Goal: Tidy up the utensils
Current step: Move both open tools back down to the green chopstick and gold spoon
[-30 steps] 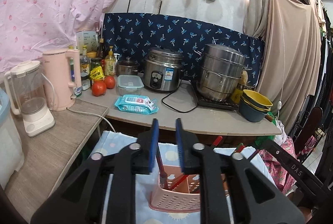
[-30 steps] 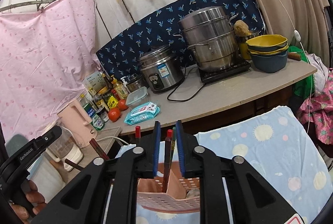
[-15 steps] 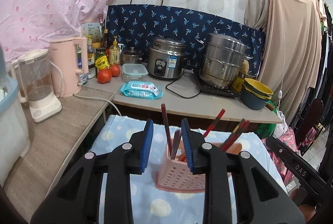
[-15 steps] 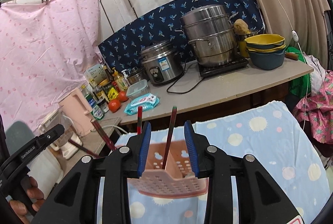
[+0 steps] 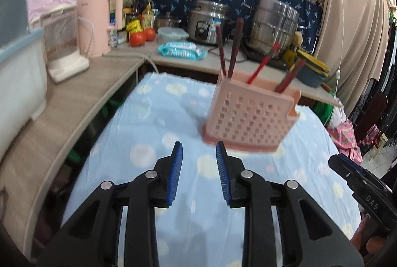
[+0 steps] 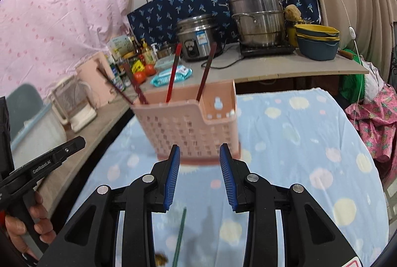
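- The pink perforated utensil basket [image 5: 250, 115] stands on the blue dotted cloth [image 5: 153, 118], just ahead of both grippers and touching neither.
- The left gripper [image 5: 199, 150] is released, its jaws a little apart and grasping nothing.
- The right gripper [image 6: 200, 151] is also released and empty.
- Four red chopsticks [image 6: 171, 77] stand in the basket.
- One green chopstick [image 6: 180, 237] lies on the cloth under the right gripper.

One pink basket [image 5: 250, 118], roughly five red chopsticks [image 5: 235, 43], two tomatoes [image 5: 142, 37]
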### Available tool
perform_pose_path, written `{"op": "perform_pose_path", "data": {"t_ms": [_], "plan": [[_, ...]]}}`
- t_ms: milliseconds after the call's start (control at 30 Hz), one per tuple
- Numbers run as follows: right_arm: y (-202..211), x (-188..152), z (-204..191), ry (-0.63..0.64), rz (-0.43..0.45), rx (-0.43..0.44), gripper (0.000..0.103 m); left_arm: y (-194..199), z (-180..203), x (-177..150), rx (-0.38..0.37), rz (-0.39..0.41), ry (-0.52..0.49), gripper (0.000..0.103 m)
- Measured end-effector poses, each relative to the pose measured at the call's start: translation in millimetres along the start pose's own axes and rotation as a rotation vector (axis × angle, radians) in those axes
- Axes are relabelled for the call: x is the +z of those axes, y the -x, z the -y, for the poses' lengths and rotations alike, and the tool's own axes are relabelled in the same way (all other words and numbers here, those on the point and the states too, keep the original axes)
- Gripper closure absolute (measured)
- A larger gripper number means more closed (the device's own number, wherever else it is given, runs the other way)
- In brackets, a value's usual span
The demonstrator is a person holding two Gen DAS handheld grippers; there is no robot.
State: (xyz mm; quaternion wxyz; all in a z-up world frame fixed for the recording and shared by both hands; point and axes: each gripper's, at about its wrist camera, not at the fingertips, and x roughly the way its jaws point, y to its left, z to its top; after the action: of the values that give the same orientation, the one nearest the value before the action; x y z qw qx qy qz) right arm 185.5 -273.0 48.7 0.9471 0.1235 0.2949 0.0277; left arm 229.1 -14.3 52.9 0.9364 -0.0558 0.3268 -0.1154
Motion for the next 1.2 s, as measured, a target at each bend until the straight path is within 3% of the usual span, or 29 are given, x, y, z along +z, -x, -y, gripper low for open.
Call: {"op": "perform_pose_path", "data": {"t_ms": [233, 533, 833, 1200], "plan": [[19, -73, -12, 0.048, -0.106, -0.027, 0.07, 13, -2, -65, 0.0, -0.09, -0.022, 0.076], [36, -140, -23, 0.056, -0.219, -0.026, 0.07, 28, 1, -117, 0.013, -0.163, -0.052, 0.076], [50, -178, -41, 0.081, -0.266, -0.007, 0.07, 33, 7, -156, 0.001, -0.238, -0.062, 0.076], [48, -193, -52, 0.116, -0.288, -0.005, 0.071, 40, 7, -168, 0.014, -0.249, -0.068, 0.07]]}}
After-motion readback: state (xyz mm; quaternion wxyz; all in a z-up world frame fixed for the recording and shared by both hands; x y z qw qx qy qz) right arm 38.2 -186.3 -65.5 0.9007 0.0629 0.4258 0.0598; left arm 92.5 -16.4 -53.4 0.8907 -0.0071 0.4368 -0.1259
